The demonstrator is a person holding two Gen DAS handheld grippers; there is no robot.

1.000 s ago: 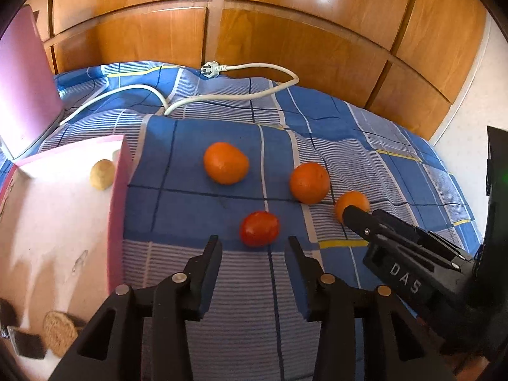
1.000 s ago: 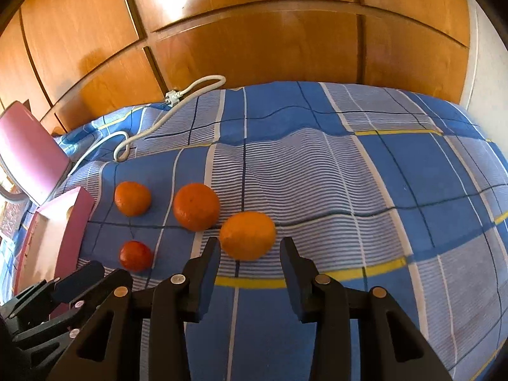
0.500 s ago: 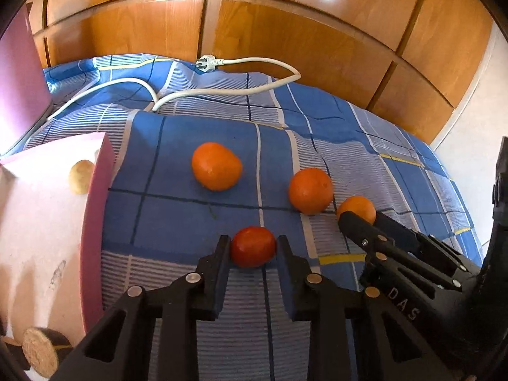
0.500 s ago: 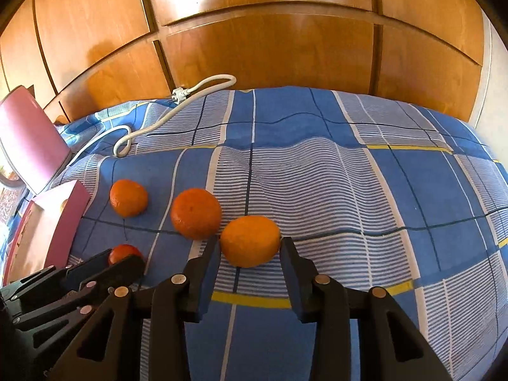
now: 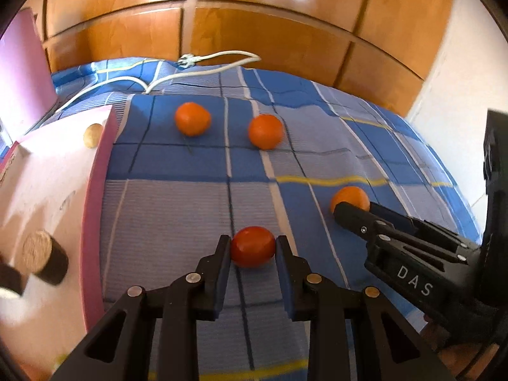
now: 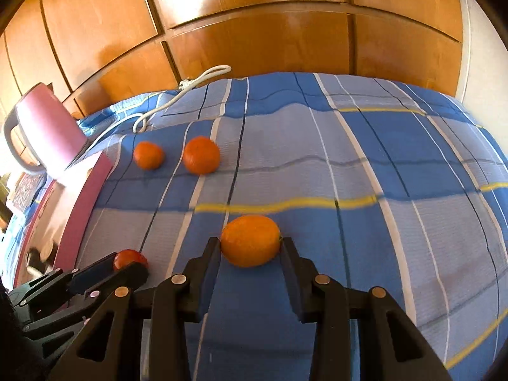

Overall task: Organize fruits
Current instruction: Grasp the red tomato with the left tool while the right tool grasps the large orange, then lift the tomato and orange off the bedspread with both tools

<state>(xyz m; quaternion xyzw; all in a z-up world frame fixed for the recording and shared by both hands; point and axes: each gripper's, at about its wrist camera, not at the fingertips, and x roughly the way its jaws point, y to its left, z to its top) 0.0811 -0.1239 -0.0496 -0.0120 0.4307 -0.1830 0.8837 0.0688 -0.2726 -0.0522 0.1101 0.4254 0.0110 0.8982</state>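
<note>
My left gripper (image 5: pixel 253 247) is shut on a red tomato (image 5: pixel 253 246) and holds it above the blue plaid bedcover (image 5: pixel 190 209). My right gripper (image 6: pixel 250 247) is shut on a yellow-orange fruit (image 6: pixel 250 244), also lifted; the fruit shows in the left wrist view (image 5: pixel 349 197) behind the right gripper's fingers (image 5: pixel 355 216). Two oranges (image 5: pixel 192 118) (image 5: pixel 265 131) lie farther back on the cover, also seen in the right wrist view (image 6: pixel 148 155) (image 6: pixel 201 154). The tomato shows in the right wrist view (image 6: pixel 129 258).
An open pink box (image 5: pixel 95 190) stands at the left with a small potato (image 5: pixel 92 134) and brown round pieces (image 5: pixel 41 254) inside; its lid (image 5: pixel 22 73) stands upright. A white power cable (image 5: pixel 203 66) lies at the back by the wooden headboard (image 5: pixel 254 25).
Both grippers closed on their fruits, the left on the tomato and the right on the yellow-orange fruit, then pulled back and up, so the two oranges now look farther away.
</note>
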